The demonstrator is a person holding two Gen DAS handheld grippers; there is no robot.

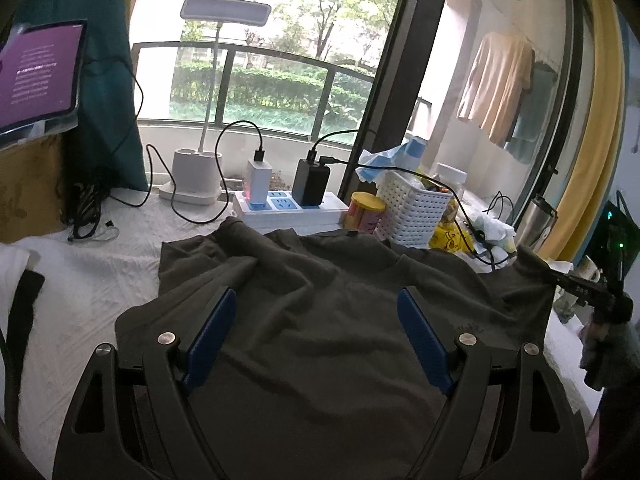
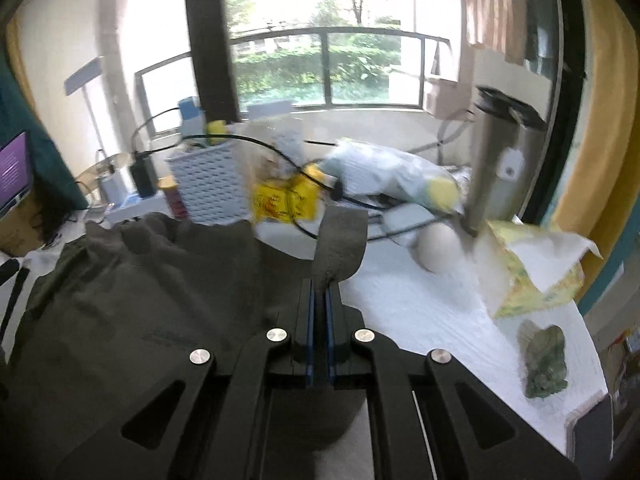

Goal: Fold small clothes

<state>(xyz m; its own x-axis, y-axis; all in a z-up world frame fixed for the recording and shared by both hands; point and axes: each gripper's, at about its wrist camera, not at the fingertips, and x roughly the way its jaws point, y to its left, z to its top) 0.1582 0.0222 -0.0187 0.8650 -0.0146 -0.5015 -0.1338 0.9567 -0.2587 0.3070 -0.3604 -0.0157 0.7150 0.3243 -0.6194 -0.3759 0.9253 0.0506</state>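
Two cameras, and I take my left one first. A white textured cloth covers the table (image 1: 92, 280), which sits against a big window with a dark balcony railing and green hedges outside. My left gripper (image 1: 316, 308) hangs tilted down over the dark olive-grey garment (image 1: 320, 320) spread across the middle of the table, its blue-padded fingers (image 1: 212, 332) wide apart and nothing pinched between them. At the back edge, the garment runs up to a white power strip with blue sockets (image 1: 288, 204) carrying a white charger and a black one. A white desk lamp (image 1: 196, 176) stands left of that, a white perforated plastic basket (image 1: 412, 208) to the right, black cables looping across. At far right my other tool is pinching the garment's corner.

Over to my right camera, somewhat blurred. My right gripper (image 2: 320, 292) is clenched tight on a fold of that same garment, cloth standing up above the pads. The rest drapes away to the left. On the bare white cloth at right sit a yellow-green tissue box (image 2: 528, 272) and a small green crumpled lump (image 2: 544, 356). Behind, a grey metal flask (image 2: 496, 168) and cables crowd the edge.
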